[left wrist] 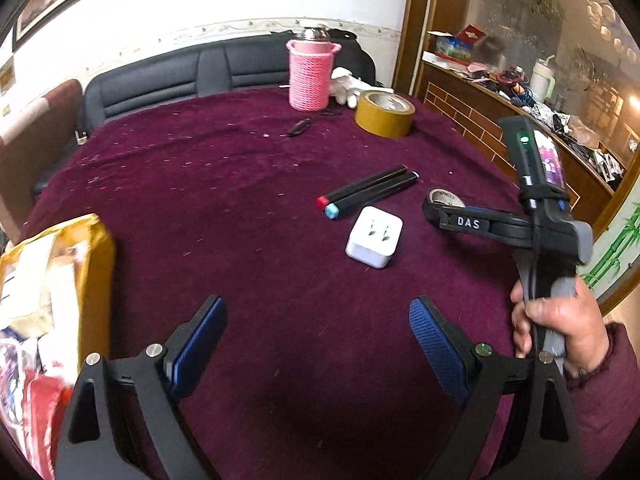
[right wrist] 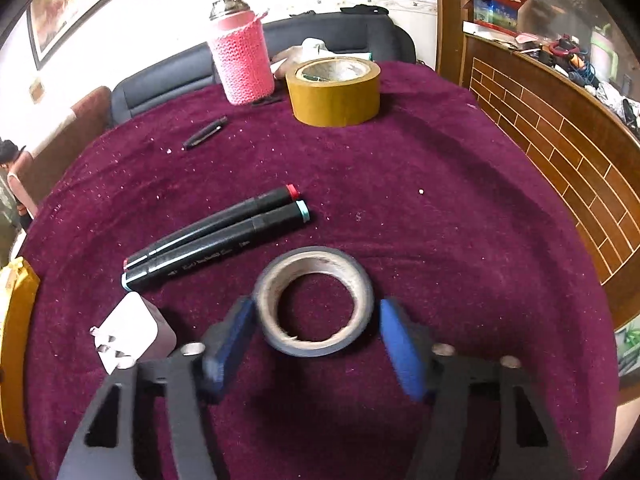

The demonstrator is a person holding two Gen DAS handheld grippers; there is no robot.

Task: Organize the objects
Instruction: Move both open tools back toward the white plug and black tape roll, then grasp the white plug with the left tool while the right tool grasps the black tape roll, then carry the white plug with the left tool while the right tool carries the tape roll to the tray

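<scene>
1. Down at the near edge of the worktop (right wrist: 440, 208), your right gripper (right wrist: 316, 344) straddles the black tape roll (right wrist: 316, 308), which lies flat on the purple cloth. One finger (right wrist: 228, 344) is just left of the roll, the other just right of it. They're partly spread, and I see a sliver of cloth on each side, so by my read you're not pinching it.
2. That flat lie is why you come in steeply: the fingers can drop past the rim and close across the roll's width.
3. Your left gripper (left wrist: 316, 344) hangs over bare cloth, fingers spread wide and holding nothing. I'd call it waiting its turn.
4. Count with me: two markers (right wrist: 216, 236), side by side and touching, one red-capped, one teal-capped, just beyond the black roll.
5. One white plug adapter (left wrist: 374, 237) sits near the markers, prongs showing.
6. Two tape rolls in all: the black one, and a wide tan tape roll (right wrist: 334, 92) at the far side.
7. One pink knitted bottle (right wrist: 242, 64) stands upright beside the tan roll.
8. One small dark clip-like item (right wrist: 205, 133) lies alone, left of centre; too small to name.
9. One yellow bag (left wrist: 60, 280) sits at the near left, perhaps where things go.
</scene>
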